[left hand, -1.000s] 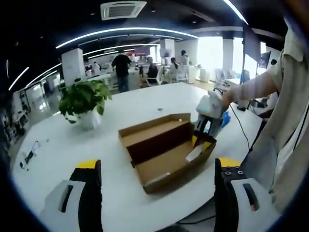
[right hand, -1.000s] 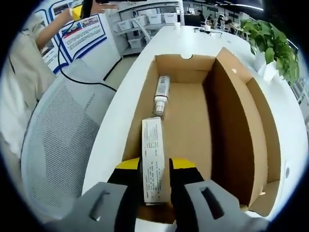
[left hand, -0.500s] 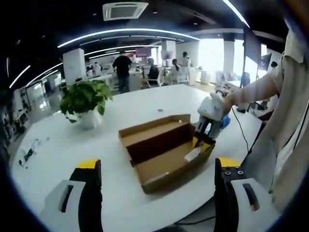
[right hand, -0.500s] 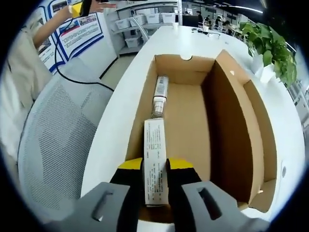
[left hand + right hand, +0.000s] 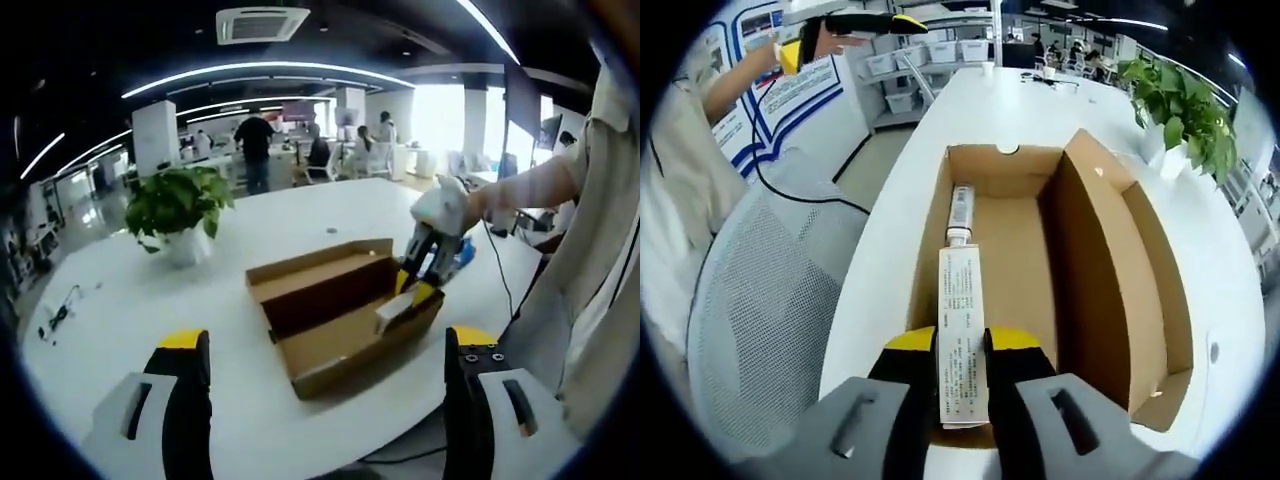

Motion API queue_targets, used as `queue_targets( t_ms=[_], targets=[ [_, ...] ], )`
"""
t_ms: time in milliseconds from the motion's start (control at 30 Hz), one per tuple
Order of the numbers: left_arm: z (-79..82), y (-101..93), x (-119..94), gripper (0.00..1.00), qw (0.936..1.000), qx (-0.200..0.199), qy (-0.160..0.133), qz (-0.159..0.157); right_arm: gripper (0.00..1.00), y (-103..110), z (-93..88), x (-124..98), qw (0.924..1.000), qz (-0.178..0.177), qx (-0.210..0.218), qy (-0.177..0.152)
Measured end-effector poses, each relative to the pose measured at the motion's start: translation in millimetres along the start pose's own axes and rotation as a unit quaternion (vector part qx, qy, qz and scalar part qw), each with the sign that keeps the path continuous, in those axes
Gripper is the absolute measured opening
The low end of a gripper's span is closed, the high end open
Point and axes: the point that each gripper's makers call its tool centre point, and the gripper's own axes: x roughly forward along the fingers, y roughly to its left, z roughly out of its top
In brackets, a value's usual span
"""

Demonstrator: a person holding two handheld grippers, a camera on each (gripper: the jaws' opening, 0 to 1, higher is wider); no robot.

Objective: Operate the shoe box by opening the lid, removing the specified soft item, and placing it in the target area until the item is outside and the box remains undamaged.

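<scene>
Over the box [image 5: 1040,260] on the table [image 5: 300,215], the right gripper [image 5: 962,350] clamps a white carton [image 5: 961,335]; a tube [image 5: 959,213] lies inside. Near the box, the left gripper [image 5: 325,385] stands wide open, holding nothing.

The right gripper [image 5: 961,352] is seen from its own view with the two yellow-tipped jaws drawn close together, clamped on a narrow white carton [image 5: 962,335] that is held lengthwise between them. In the left gripper view the same right gripper [image 5: 421,287] is carried in from the right on an outstretched arm [image 5: 525,182], its jaws pointed down and leftward. The left gripper [image 5: 325,390] is held low with its jaws spread wide apart, nothing between them.
</scene>
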Motion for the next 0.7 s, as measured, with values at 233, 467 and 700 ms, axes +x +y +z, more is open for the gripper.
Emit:
queue_targets(
  t_ms=[233, 467, 700],
  targets=[
    [1.2, -0.5, -2.5, 1.0, 1.0, -0.001, -0.006, 0.002, 0.16, -0.6, 10.7, -14.4, 1.0, -0.008, -0.002, -0.003],
    [2.6, -5.0, -2.9, 1.0, 0.9999, -0.007, -0.014, 0.003, 0.15, 1.8, 27.0, -39.3, 0.9996, -0.021, -0.007, -0.017],
    [4.9, -7.6, -1.2, 1.0, 0.9998, -0.008, -0.016, 0.001, 0.15, 3.2, 34.6, -61.2, 0.9991, -0.028, -0.028, -0.015]
  ],
)
